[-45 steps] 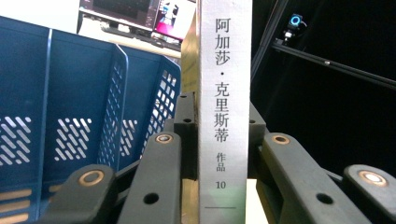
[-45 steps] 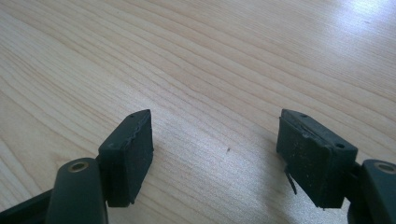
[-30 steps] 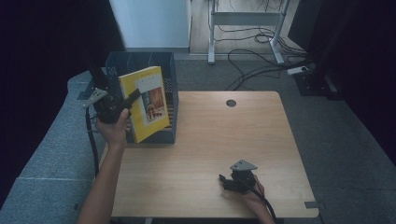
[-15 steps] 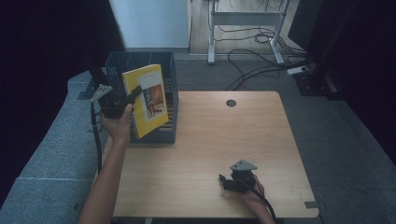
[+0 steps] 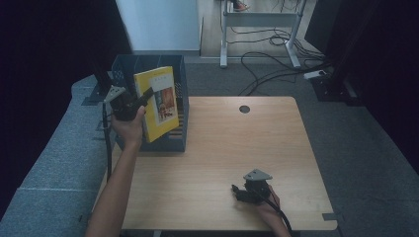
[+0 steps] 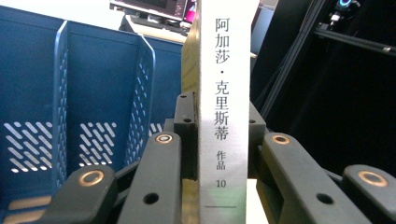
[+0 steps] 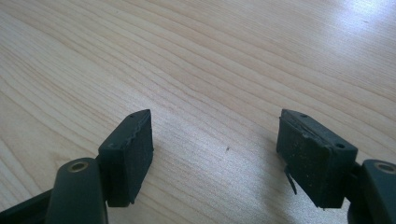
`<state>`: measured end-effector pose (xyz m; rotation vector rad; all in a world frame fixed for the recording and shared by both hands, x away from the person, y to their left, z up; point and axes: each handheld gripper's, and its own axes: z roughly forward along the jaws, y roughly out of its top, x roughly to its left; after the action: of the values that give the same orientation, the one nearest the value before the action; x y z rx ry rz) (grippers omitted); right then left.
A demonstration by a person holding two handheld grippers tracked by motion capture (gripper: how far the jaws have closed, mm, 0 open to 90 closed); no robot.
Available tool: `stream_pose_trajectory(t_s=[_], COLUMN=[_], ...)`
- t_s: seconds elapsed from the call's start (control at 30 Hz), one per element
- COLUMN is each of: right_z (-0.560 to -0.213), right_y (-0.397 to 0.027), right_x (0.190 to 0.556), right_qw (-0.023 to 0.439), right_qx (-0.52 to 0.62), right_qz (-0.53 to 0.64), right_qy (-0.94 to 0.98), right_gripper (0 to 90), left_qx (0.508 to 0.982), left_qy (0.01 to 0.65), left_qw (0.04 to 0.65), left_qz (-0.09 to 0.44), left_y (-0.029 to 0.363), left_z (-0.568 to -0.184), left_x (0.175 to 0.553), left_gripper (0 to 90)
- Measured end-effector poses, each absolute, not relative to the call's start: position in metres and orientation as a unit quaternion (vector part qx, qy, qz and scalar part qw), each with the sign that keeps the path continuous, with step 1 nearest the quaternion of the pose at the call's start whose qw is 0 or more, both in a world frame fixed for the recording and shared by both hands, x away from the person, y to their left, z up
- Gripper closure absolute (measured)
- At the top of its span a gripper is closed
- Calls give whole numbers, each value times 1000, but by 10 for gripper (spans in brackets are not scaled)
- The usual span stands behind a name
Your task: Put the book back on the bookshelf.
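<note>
Left gripper (image 5: 141, 100) clamps yellow book (image 5: 159, 101) over blue rack (image 5: 175, 138); its view shows spine reading 阿加莎·克里斯蒂 作品 10; right gripper (image 7: 215, 144) gapes on table (image 5: 237, 143)

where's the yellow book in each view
High view: yellow book upper left, held over the blue file rack by the left gripper.
Left gripper view: its white spine stands centre, clamped between the jaws.
Right gripper view: not in it.
Shared landmark: the blue file rack.

A yellow-covered book (image 5: 157, 102) with a white spine stands tilted above the blue file rack (image 5: 175, 140), held aloft.
</note>
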<state>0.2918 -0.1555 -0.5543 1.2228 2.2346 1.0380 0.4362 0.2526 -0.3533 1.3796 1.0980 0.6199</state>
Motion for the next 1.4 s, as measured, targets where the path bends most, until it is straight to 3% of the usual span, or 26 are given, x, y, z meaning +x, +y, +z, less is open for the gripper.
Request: stream_pose_trajectory(t_s=[1.4], right_z=[-554], right_y=[-156], right_x=[292], right_qw=[194], right_qx=[438], right_qz=[371], right_qy=[796], right_gripper=[266], left_qx=[593], left_qy=[495], left_qw=[573], left_qz=[276], left_y=[237], left_z=[-366], left_x=[479], left_gripper=[753])
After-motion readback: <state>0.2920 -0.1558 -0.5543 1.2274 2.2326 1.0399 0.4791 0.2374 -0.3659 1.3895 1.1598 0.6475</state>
